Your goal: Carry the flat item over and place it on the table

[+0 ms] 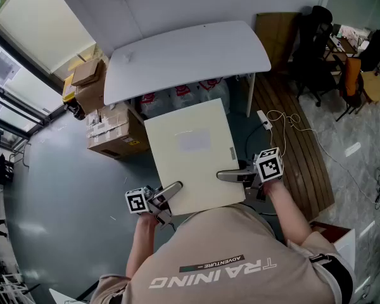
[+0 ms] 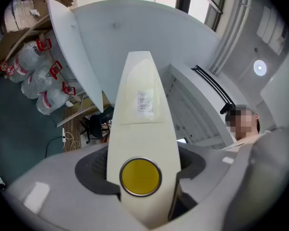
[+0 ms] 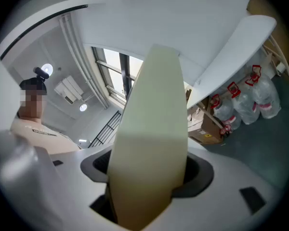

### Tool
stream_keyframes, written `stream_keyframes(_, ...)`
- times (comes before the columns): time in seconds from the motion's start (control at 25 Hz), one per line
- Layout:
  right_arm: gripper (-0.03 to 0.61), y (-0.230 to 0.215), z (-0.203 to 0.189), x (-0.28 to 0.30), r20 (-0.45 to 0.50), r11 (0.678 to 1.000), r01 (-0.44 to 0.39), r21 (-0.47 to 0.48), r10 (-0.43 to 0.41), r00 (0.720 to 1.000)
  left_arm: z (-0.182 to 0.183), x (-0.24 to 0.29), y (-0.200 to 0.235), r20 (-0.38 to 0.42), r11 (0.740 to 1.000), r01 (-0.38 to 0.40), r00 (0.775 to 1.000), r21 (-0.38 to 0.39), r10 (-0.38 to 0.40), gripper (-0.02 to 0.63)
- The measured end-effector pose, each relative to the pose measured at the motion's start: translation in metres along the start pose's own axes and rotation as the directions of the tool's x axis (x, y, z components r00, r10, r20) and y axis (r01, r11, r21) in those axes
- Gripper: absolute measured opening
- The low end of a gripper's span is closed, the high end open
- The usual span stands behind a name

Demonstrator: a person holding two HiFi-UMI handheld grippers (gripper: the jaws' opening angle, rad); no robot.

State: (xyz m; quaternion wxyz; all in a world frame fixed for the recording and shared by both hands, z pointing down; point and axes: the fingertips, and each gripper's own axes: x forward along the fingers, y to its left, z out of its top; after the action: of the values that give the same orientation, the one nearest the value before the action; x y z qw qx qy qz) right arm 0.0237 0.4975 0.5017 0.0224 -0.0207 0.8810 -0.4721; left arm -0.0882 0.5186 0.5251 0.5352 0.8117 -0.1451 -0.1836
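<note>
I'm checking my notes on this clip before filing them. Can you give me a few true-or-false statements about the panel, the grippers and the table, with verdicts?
1. Both grippers clamp the cream panel. True: the left gripper and the right gripper each grip its near edge.
2. The panel lies on the white table. False: it is held in the air, short of the table.
3. Cardboard boxes are stacked beside the table. True.
4. Only bare floor shows under the table. False: plastic bags sit there.
5. The right gripper is open and empty. False: its jaws close on the panel.
</note>
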Motion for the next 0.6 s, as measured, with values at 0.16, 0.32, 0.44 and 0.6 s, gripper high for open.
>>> stream_keyframes(0.16,0.310,-0.009,-0.005,-0.008,0.004,1.000,0.016,0.010,-0.016,1.000,-0.004,0.001,0.004,-0.012,1.000,-0.007,1.000,0.009,0.007,0.299)
stream_keyframes(0.32,0.310,-0.007,-0.002,-0.011,-0.005,1.000,0.017,-0.005,-0.017,1.000,-0.004,0.004,0.006,-0.016,1.000,-0.004,1.000,0.016,0.004,0.299)
stream_keyframes(0.44,0.310,-0.008,-0.004,-0.015,0.000,1.000,0.014,-0.004,-0.014,1.000,-0.009,0.010,0.004,-0.011,1.000,0.011,1.000,-0.011,-0.012,0.299)
stream_keyframes(0.6,0.310,-0.009,-0.001,-0.022,0.005,1.000,0.007,-0.003,-0.007,1.000,-0.011,0.015,0.009,-0.018,1.000,0.005,1.000,0.002,-0.005,0.299)
